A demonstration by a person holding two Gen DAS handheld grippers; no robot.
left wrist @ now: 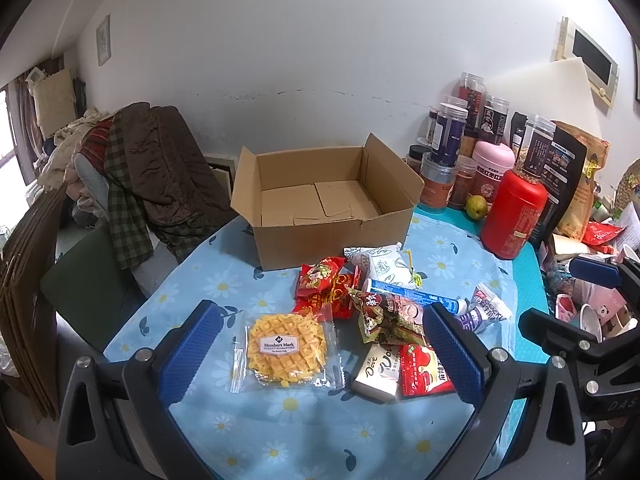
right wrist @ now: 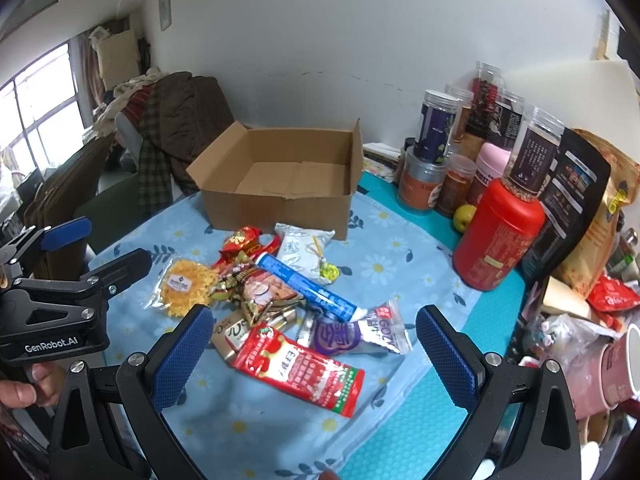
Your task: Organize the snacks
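Observation:
An open empty cardboard box (left wrist: 316,236) (right wrist: 276,210) stands at the back of the table. In front of it lies a pile of snacks: a wrapped yellow waffle (left wrist: 285,347) (right wrist: 185,287), a Dove bar (left wrist: 378,370), a red packet (right wrist: 304,366) (left wrist: 420,370), a blue tube (right wrist: 308,286) (left wrist: 408,294), a purple packet (right wrist: 352,334), red candies (left wrist: 320,280). My left gripper (left wrist: 320,354) is open above the waffle and Dove bar. My right gripper (right wrist: 316,354) is open above the red packet.
A red canister (right wrist: 498,236) (left wrist: 514,220), jars (right wrist: 436,128), a pear (right wrist: 464,216) and bags crowd the right side. A pink mug (right wrist: 620,364) sits at the right edge. A chair with clothes (left wrist: 148,168) stands left of the floral tablecloth (left wrist: 280,432).

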